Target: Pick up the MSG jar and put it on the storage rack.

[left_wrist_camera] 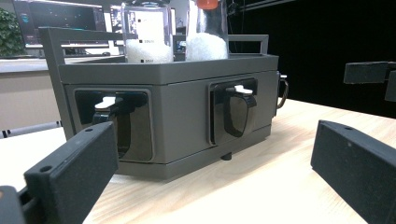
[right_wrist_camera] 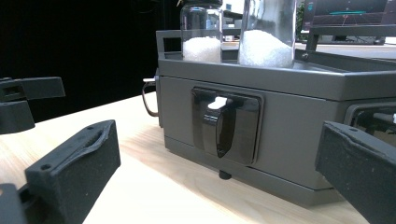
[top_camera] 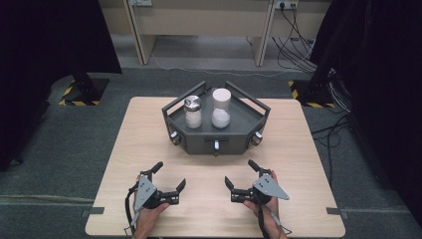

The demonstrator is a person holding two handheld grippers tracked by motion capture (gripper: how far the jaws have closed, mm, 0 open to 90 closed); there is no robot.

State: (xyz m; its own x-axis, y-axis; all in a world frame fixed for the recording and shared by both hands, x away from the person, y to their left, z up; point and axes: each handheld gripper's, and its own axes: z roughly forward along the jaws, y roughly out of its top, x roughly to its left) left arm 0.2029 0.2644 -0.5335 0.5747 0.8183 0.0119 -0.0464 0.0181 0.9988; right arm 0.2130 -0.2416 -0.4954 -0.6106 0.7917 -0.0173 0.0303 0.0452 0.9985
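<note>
A light wooden table [top_camera: 124, 164] stands before a person who holds a two-jaw gripper in each hand, near the edge closest to them. Starting at the left, the left gripper [top_camera: 169, 176] rests low over the wood with its black jaws spread wide and nothing between them. At about one o'clock from it, well apart, sits a dark grey tray [top_camera: 244, 117] with angled sides and raised rails, at the middle of the table's far half. In the left gripper view the tray's front wall [left_wrist_camera: 182, 116] faces the jaws, with two glossy black recessed latches set into it.

Inside the tray stand two glass containers, side by side and upright: a jar [top_camera: 193, 112] with a metal lid on the left, and a taller bottle [top_camera: 221, 108] with a pale cap on the right. Both hold white granules.

Farther right, the right gripper [top_camera: 241, 172] mirrors the left, jaws also wide apart and holding nothing. The tray lies at about eleven o'clock from it, well apart.
</note>
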